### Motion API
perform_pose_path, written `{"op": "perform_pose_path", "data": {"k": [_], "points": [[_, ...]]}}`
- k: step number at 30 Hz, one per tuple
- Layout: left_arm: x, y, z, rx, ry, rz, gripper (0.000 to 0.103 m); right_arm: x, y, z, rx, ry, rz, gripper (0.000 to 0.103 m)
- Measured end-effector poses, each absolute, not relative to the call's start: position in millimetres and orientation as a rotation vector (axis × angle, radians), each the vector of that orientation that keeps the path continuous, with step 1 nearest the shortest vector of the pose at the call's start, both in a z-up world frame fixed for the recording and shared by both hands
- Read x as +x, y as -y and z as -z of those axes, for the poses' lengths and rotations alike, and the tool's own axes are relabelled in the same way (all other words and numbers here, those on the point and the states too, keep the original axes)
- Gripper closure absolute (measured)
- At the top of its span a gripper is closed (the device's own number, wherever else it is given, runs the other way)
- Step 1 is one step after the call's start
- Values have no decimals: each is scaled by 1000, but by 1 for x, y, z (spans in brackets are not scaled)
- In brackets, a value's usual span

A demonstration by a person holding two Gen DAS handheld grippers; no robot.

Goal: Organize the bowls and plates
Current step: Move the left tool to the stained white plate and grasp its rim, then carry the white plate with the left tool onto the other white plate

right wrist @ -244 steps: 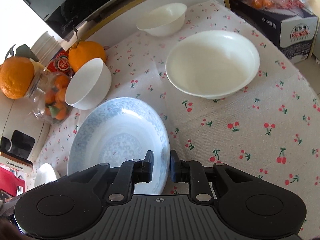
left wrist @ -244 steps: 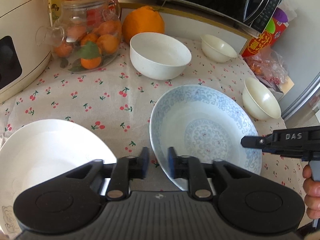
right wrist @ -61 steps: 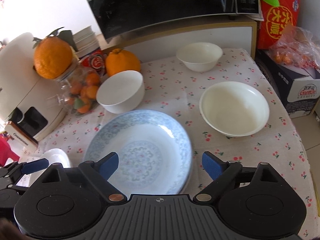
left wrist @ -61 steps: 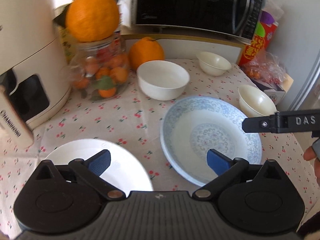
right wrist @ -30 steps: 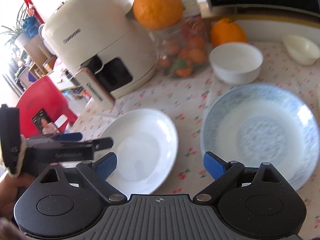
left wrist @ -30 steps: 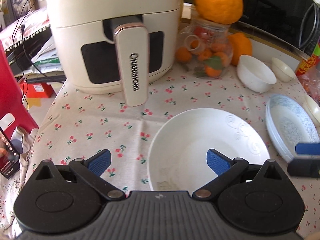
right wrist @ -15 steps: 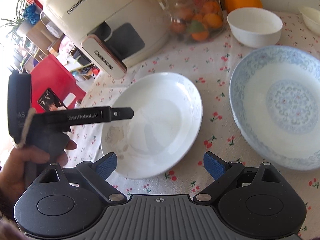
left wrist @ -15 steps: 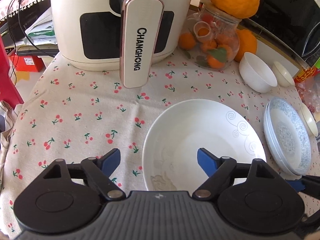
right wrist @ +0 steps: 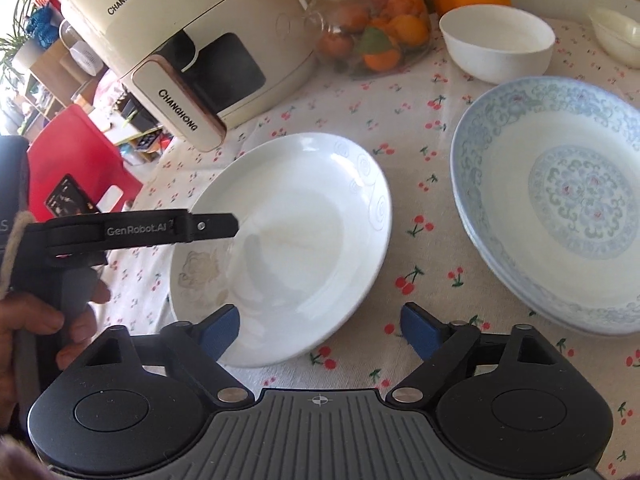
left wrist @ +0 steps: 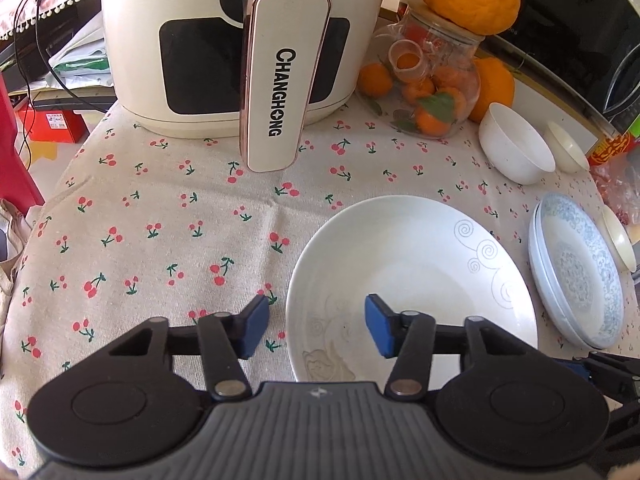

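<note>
Left wrist view looks down on a table spread with a cream cloth (left wrist: 160,220) printed with small red cherries. The left gripper (left wrist: 316,330) hangs over the near left rim of the white plate (left wrist: 408,280); its jaws are closing, with that rim between the blue pads, which do not yet press on it. Right of the plate lies the blue-patterned plate (left wrist: 576,268), which looks stacked on another, and beyond it 3 pale bowls, the largest being the white bowl (left wrist: 516,148). At the far edge stand a cream air fryer (left wrist: 240,40), a glass jar of oranges (left wrist: 424,88) with a big orange on top, and a dark microwave (left wrist: 580,32). Off the table's left side are a red stool (left wrist: 12,152) and cables.

Right wrist view shows the right gripper (right wrist: 320,328) low over the plate's near right edge, jaws wide and closing, nothing gripped. A hand (right wrist: 36,328) holds the left gripper's handle.
</note>
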State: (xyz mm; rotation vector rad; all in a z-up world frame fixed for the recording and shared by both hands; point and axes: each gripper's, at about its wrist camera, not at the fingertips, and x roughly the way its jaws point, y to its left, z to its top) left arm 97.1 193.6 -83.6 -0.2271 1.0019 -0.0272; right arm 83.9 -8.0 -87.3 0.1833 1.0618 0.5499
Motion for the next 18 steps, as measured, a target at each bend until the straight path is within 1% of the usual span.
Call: {"op": "perform_pose_path", "data": {"k": [1, 3, 4, 5, 6, 7, 8, 9, 18], "points": [[97, -194, 84, -228, -1001, 29, 61, 84, 8, 87, 181, -1054, -543, 21], [97, -193, 83, -222, -1000, 34, 66, 85, 7, 87, 164, -1040, -534, 32], [97, -192, 83, -216, -999, 37, 67, 85, 7, 87, 149, -1031, -527, 36], [96, -192, 83, -210, -998, 39, 70, 86, 7, 87, 136, -1021, -520, 45], [96, -191, 83, -200, -997, 36, 71, 86, 7, 87, 128, -1014, -514, 53], [96, -190, 83, -189, -995, 34, 72, 87, 7, 87, 126, -1010, -512, 57], [95, -189, 83, -177, -994, 30, 74, 88, 7, 87, 127, -1008, -514, 66], [95, -188, 83, -164, -994, 25, 77, 88, 7, 86, 130, -1003, -514, 68], [91, -193, 78, -156, -966, 26, 86, 83, 6, 80, 81, -962, -502, 71]]}}
